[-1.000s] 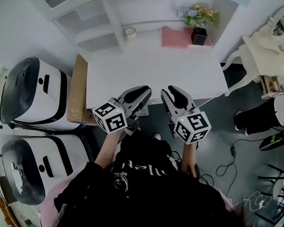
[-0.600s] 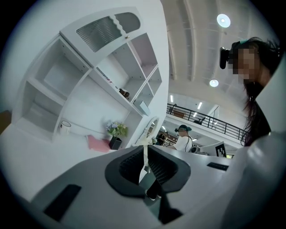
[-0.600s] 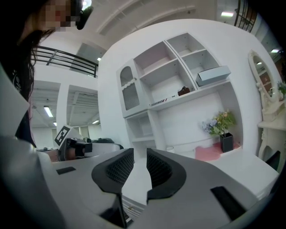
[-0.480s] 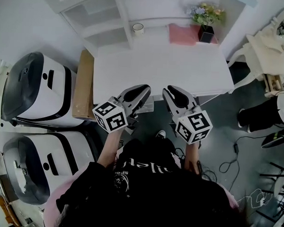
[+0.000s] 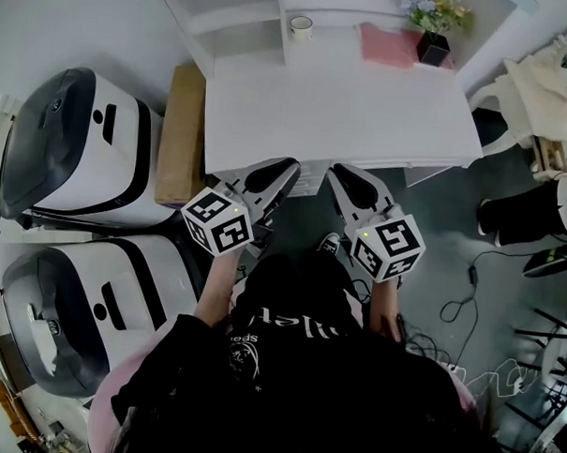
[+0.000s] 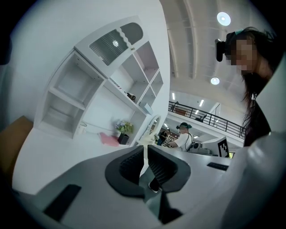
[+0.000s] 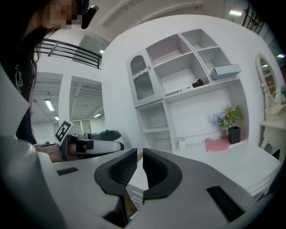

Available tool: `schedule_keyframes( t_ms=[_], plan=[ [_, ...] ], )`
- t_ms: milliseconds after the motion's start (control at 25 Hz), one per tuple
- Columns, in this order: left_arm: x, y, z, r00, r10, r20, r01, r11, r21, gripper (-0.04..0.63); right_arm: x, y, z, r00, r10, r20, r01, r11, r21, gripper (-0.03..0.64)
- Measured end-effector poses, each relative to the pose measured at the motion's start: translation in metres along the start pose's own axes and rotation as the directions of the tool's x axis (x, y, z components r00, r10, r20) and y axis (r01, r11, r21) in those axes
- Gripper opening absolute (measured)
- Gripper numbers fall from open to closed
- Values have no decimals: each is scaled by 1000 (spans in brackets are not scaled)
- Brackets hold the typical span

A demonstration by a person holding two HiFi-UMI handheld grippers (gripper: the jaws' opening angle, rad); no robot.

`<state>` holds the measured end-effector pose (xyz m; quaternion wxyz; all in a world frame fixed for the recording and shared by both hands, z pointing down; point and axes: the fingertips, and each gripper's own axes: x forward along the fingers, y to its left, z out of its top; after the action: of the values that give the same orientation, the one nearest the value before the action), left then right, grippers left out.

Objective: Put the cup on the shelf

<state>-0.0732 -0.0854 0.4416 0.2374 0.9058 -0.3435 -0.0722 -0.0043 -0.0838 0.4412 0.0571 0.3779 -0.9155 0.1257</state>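
Note:
A small white cup (image 5: pixel 301 26) stands at the back of the white table (image 5: pixel 345 111), just in front of the white shelf unit (image 5: pixel 236 22). The left gripper view shows the cup (image 6: pixel 82 127) far off, and so does the right gripper view (image 7: pixel 181 143). My left gripper (image 5: pixel 284 166) and right gripper (image 5: pixel 340 172) are side by side at the table's front edge, far from the cup. Each gripper, left (image 6: pixel 145 150) and right (image 7: pixel 140 154), is shut with nothing between its pads.
A pink cloth (image 5: pixel 390 44) and a black pot of flowers (image 5: pixel 432 40) sit at the table's back right. A cardboard box (image 5: pixel 182 132) and two white machines (image 5: pixel 71 155) stand left of the table. A white chair (image 5: pixel 542 101) and floor cables are at right.
Both grippers have drawn back from over the table to its front edge. The table, cup and shelf sit higher and farther off in the head view. The jaws stay shut.

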Motion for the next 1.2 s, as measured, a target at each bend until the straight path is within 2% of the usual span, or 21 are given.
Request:
schedule_keyframes(
  t_ms=[240, 600, 1200],
  plan=[
    [-41, 1, -12, 1000, -14, -11, 14, 1000, -9, 40, 4, 44, -17, 999, 8, -32, -9, 1000, -14, 67],
    [-78, -3, -17, 999, -35, -16, 35, 999, -6, 40, 3, 82, -28, 999, 1, -41, -2, 1000, -8, 66],
    [-95, -14, -22, 997, -72, -27, 72, 997, -1, 40, -6, 98, -31, 999, -40, -24, 40, 999, 1, 64]
  ],
)
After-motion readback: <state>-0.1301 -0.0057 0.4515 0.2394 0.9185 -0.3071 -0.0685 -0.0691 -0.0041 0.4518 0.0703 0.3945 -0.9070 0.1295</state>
